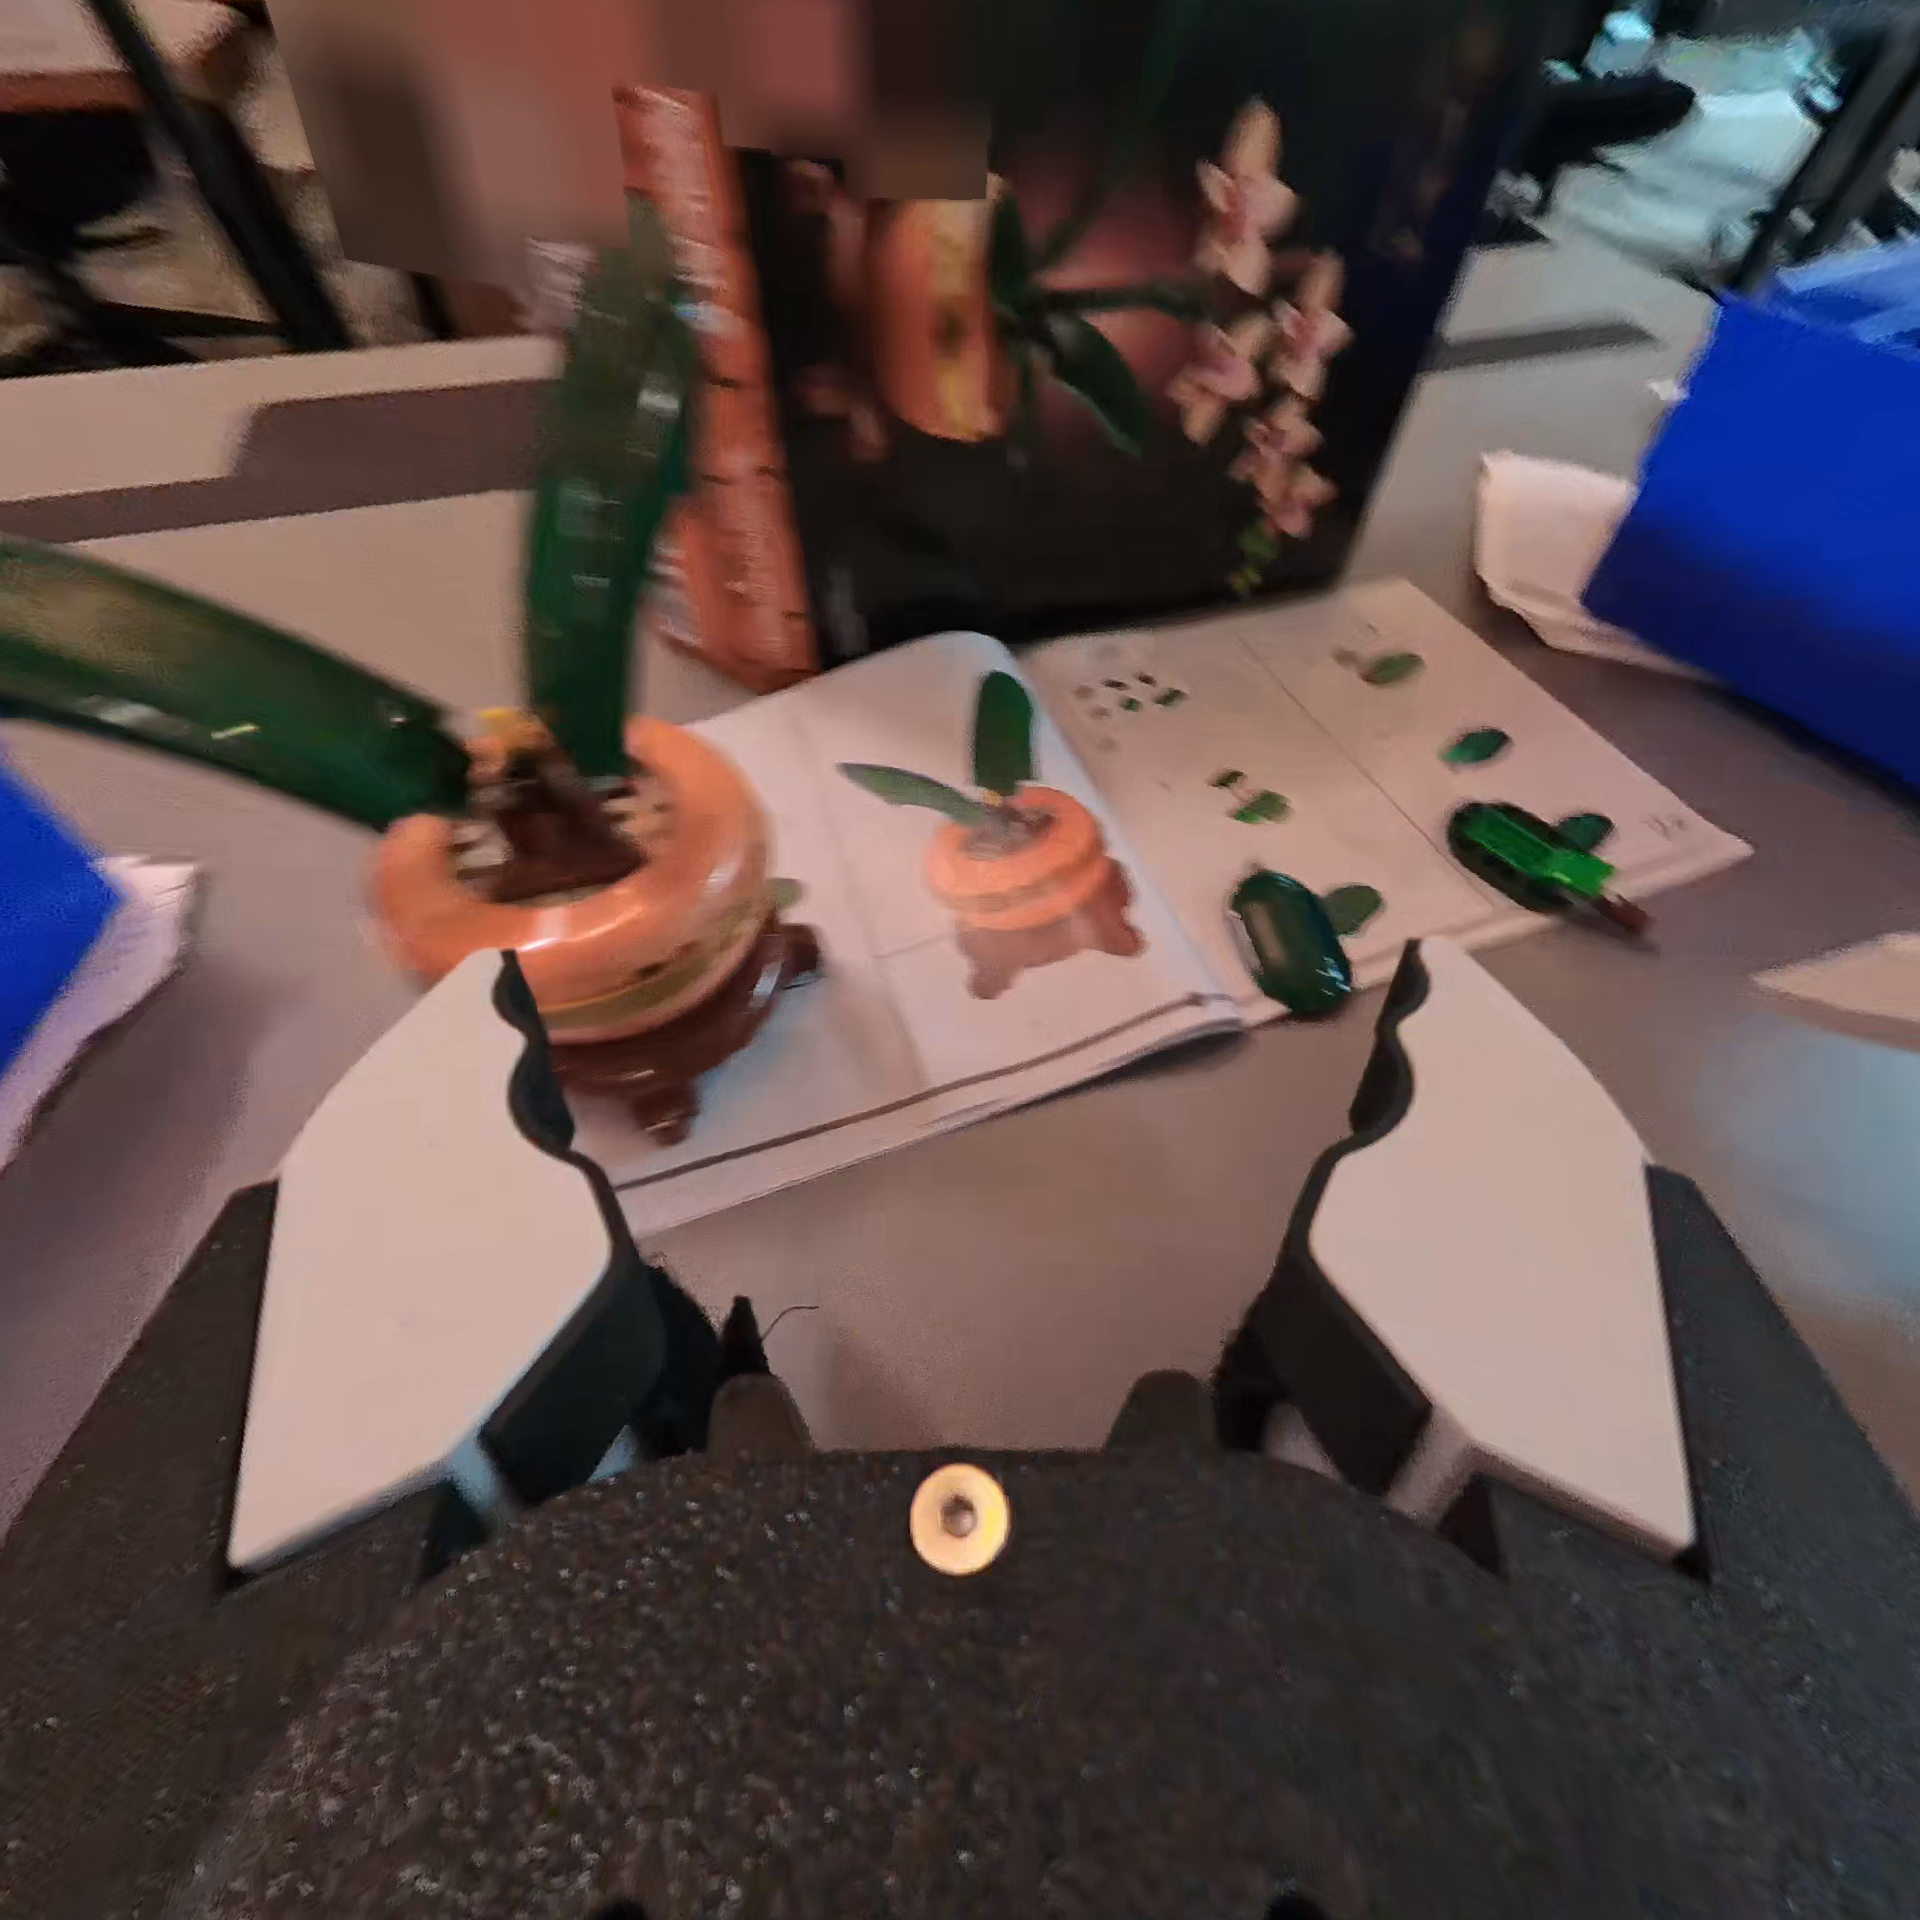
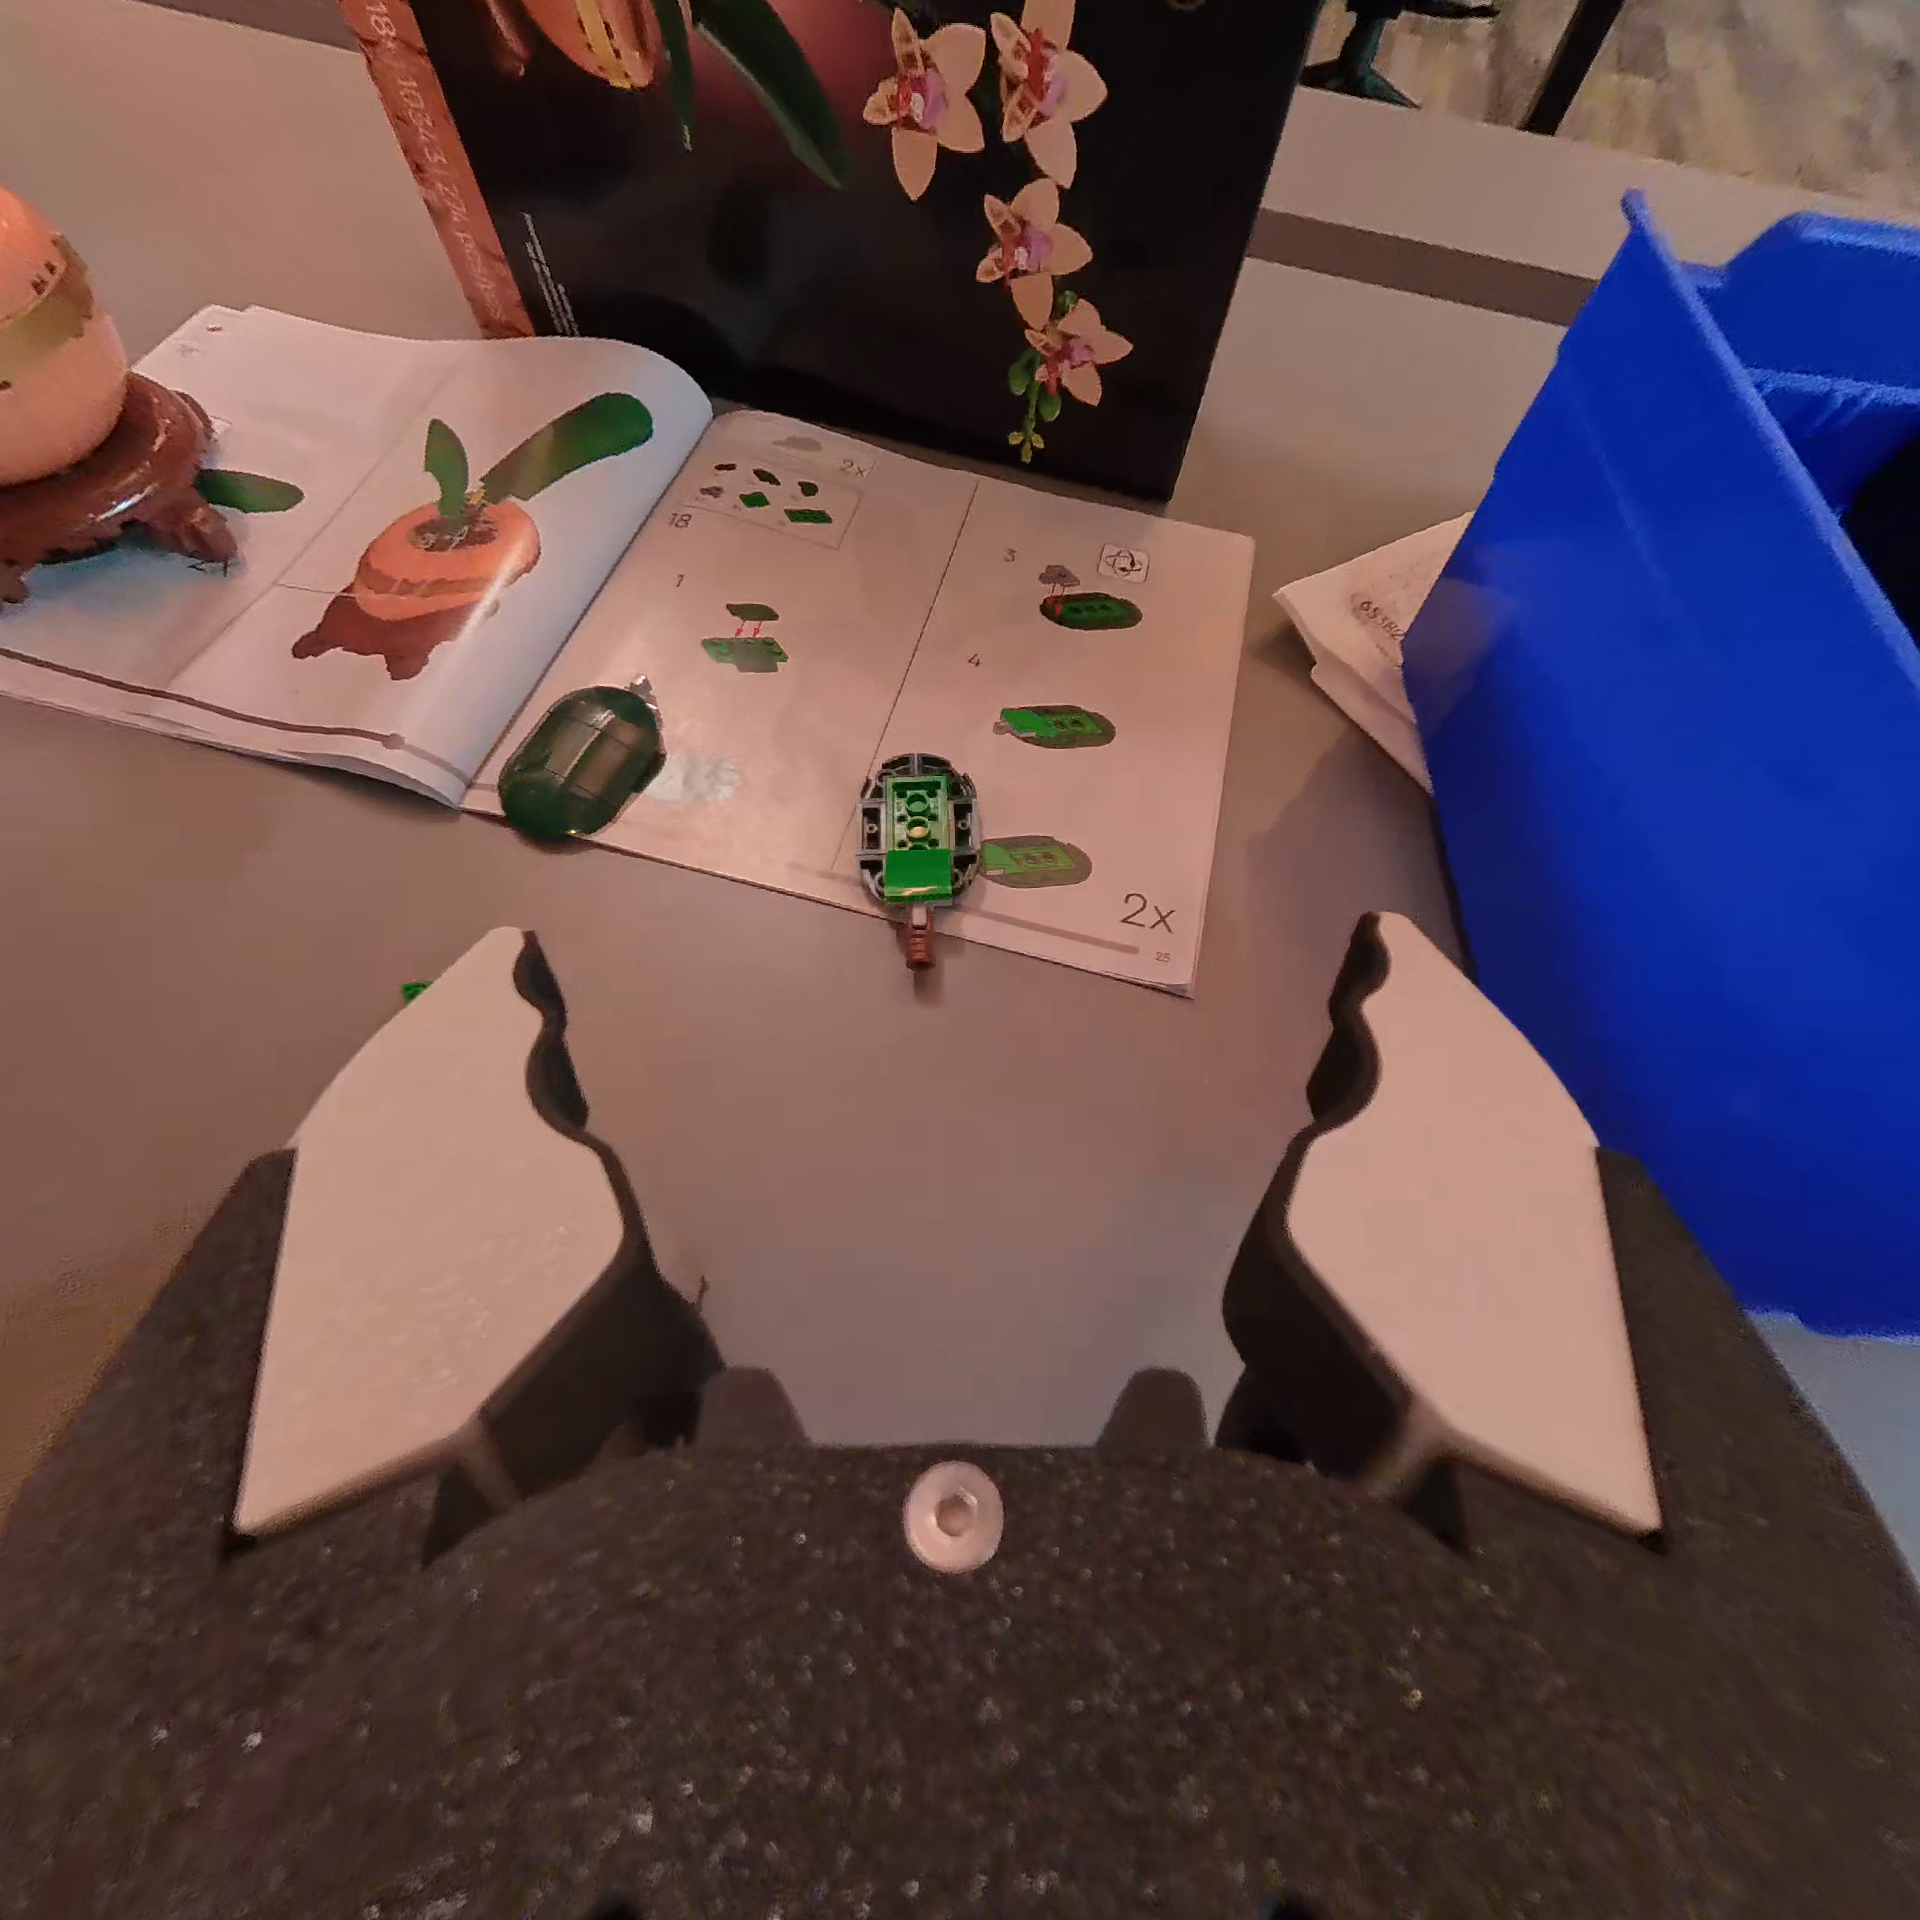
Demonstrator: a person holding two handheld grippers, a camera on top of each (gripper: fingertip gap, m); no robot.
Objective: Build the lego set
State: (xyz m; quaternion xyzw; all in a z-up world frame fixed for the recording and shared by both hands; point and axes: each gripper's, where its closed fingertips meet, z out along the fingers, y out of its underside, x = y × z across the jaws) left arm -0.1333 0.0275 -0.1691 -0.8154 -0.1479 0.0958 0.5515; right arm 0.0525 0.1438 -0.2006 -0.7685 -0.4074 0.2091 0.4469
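The right gripper (image 2: 940, 956), jaws wide and empty, faces the small leaf assembly (image 2: 920, 836) on the instruction booklet (image 2: 1091, 727), its long axis running toward the gripper. The left gripper (image 1: 956, 971), equally wide, sits nearer the pot (image 1: 582, 883).

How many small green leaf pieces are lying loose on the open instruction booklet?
2. A dark green leaf piece lies on the booklet's near edge by the fold; a studs-up leaf piece with a brown peg lies further right.
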